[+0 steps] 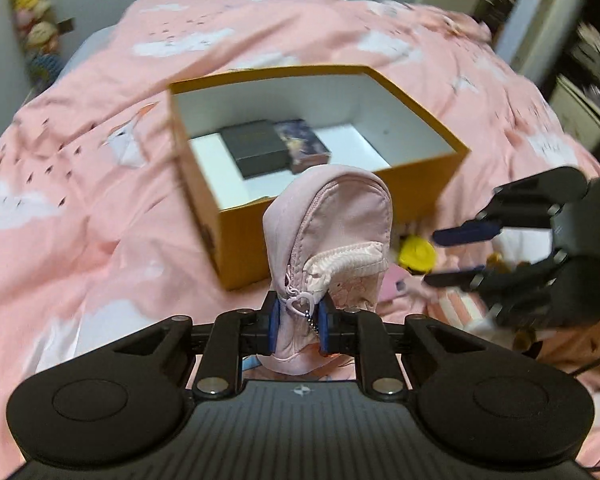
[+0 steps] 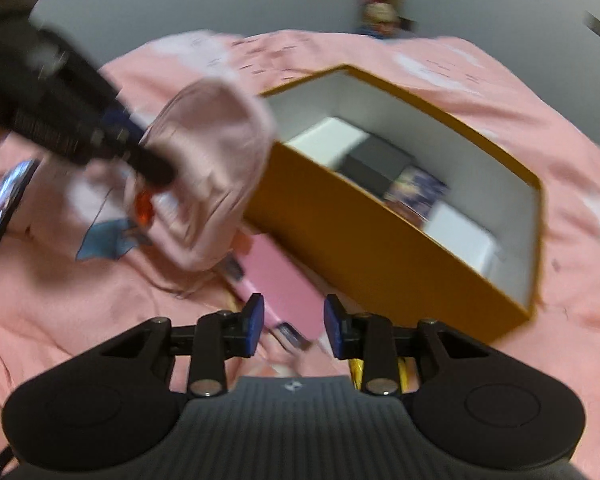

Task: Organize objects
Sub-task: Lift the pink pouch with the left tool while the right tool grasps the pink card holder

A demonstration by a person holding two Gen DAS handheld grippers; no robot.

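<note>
Clamped between the blue pads of the left gripper (image 1: 297, 326) is a small pale pink fabric pouch shaped like a tiny backpack (image 1: 332, 236), with a zip running round its arched top, a second zipped front pocket and a pink heart-shaped pull hanging at its base. It is held by its lower end and stands upright, long axis rising from the jaws, rounded top tipped toward the open orange cardboard box with white inside walls (image 1: 420, 184), which it partly hides. That box is the largest thing here and rests on the pink bedspread printed with white clouds (image 1: 100, 216); the pouch is in the air just in front of its near wall. Inside the box, on its white floor, a dark grey rectangular box (image 1: 256, 146) lies touching a smaller purple patterned box (image 1: 306, 140). Beside the orange box's near right corner a flat pink case (image 2: 284, 280) lies on the bedspread, and a round yellow object (image 1: 418, 254) sits close by it. The right gripper (image 2: 294, 326) hovers over the pink case with its jaws apart, holding nothing.
</note>
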